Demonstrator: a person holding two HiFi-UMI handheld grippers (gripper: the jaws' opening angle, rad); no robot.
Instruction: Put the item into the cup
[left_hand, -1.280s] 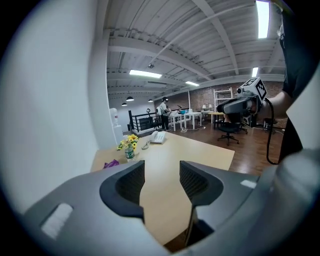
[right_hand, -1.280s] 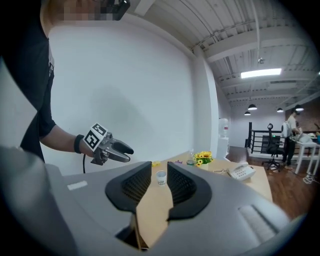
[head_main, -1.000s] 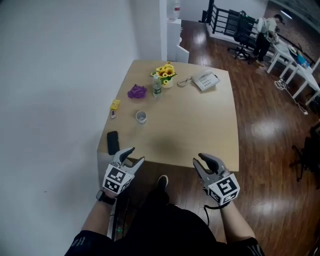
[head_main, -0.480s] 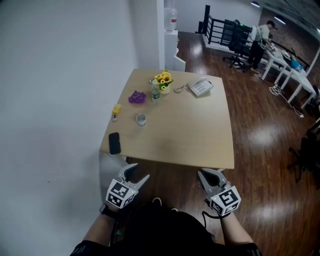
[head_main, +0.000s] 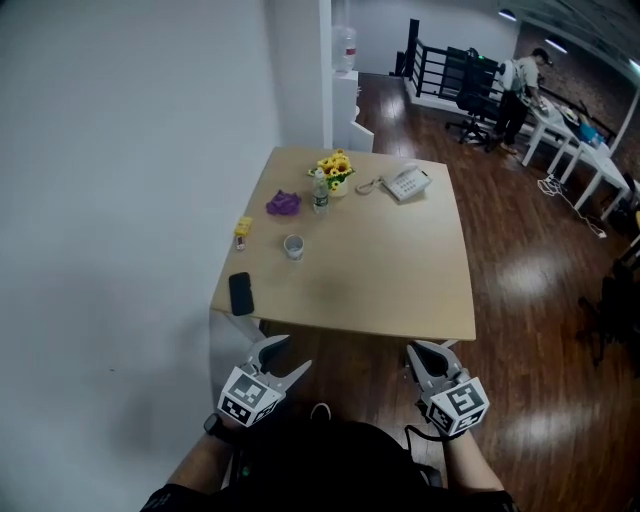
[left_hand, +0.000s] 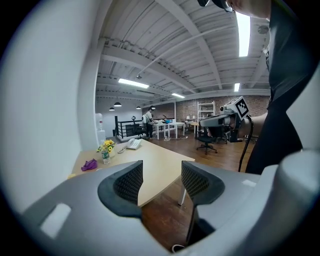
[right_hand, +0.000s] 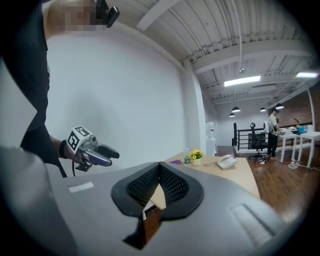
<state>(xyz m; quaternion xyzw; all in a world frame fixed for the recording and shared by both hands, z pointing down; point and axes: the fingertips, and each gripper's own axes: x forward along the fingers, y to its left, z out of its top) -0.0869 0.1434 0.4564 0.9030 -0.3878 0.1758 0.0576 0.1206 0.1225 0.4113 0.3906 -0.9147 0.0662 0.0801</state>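
Head view shows the table (head_main: 380, 270) farther off than before, left gripper (head_main: 293, 353) opening empty, right gripper (head_main: 419, 352) now shut empty, cup (head_main: 293, 246) unreached.

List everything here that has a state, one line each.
Left tongs, opening, nothing between them.
Right tongs, shut, empty.
Cup, upright on the table, far from both tongs.
Bottle, upright.
Mobile phone, lying flat, screen dark.
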